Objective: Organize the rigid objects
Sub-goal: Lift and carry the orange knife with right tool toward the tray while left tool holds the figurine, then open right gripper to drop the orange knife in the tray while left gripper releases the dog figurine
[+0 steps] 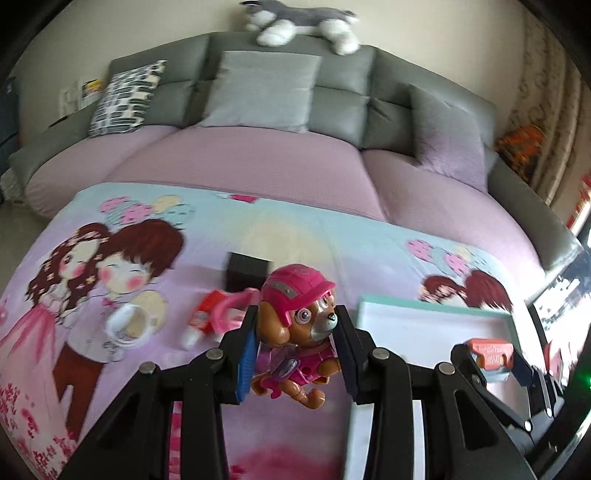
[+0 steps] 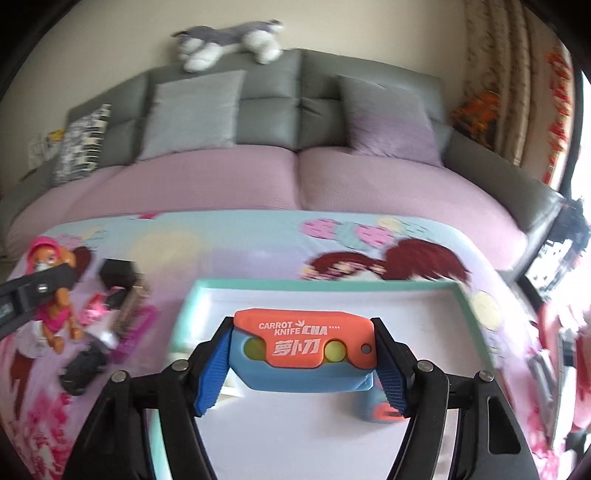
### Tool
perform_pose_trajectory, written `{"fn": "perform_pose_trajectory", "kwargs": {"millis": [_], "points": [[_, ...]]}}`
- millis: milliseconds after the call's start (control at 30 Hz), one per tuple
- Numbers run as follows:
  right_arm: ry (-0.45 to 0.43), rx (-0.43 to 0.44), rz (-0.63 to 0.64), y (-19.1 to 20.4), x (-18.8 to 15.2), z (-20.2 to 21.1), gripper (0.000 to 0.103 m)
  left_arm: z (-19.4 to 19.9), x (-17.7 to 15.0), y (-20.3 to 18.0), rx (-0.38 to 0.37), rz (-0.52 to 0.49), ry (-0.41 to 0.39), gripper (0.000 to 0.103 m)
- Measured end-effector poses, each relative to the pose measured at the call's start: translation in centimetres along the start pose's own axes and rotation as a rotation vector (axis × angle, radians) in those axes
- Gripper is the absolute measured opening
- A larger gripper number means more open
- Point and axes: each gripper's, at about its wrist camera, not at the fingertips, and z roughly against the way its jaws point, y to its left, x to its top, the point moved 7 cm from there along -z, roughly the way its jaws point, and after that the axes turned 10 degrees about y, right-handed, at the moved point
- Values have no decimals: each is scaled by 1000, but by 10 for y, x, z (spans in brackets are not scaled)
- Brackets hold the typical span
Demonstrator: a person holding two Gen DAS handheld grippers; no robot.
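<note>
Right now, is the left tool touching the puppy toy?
Touching. The left wrist view shows the left tool closed on the puppy toy, both pads pressing its sides.

One toy dog (image 1: 295, 325), pink-helmeted. One carrot knife (image 2: 306, 345), orange over blue. One tray (image 1: 436, 321) with a teal rim. One black box (image 1: 246, 269). One clear round lid (image 1: 127, 325). One red tube (image 1: 201, 319) with a white cap. One pink comb (image 2: 135, 332). One dark lump (image 2: 83, 367), too blurred to name. On the sofa (image 1: 343, 107): four cushions, one patterned (image 1: 123, 99), three grey. One plush husky (image 1: 295, 20) on top.
</note>
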Motion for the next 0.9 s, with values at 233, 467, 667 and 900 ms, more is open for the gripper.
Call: {"fn": "perform_pose_trajectory", "kwargs": {"millis": [233, 467, 667, 900], "points": [[26, -105, -78, -58, -6, -3, 73, -8, -15, -53, -49, -112, 34, 40], [57, -133, -160, -94, -14, -10, 73, -19, -36, -104, -73, -243, 72, 40], [89, -141, -199, -112, -22, -19, 73, -31, -54, -130, -65, -321, 108, 40], [138, -144, -229, -126, -31, -32, 73, -46, -64, -141, -21, -365, 140, 40]]}}
